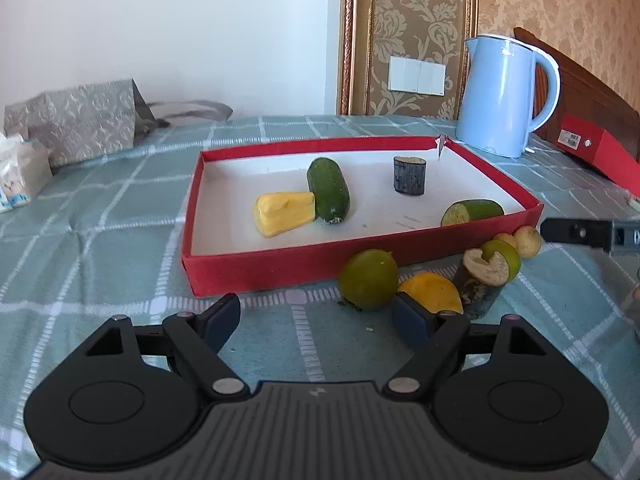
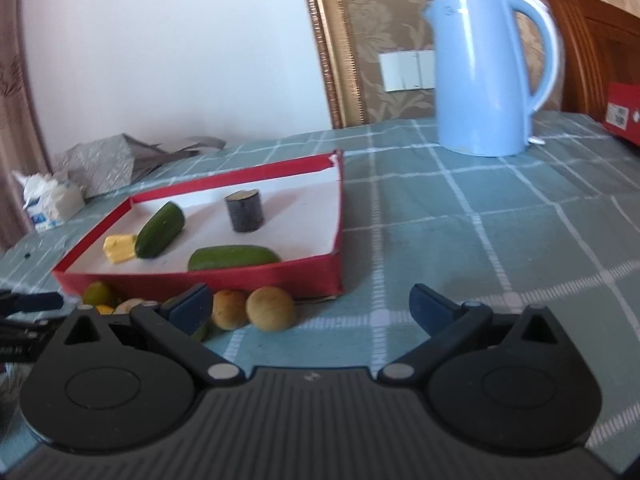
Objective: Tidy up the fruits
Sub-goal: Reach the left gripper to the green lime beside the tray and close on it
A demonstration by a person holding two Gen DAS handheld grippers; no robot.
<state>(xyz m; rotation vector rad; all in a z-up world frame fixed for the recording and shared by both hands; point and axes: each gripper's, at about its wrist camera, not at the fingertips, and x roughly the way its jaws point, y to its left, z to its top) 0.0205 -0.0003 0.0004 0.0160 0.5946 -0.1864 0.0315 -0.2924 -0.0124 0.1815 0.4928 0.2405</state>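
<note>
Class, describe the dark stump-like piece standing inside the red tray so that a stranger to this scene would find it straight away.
Start at the red tray on the checked cloth, in front of the blue kettle. Look in its far corner nearest the kettle. There stands the dark cylinder, upright and alone; the other pieces in the tray are green or yellow and lie flat.

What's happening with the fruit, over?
Both tools open, empty. Four pieces in red tray. Green lime and rest outside, front wall. Nothing blocking.
</note>
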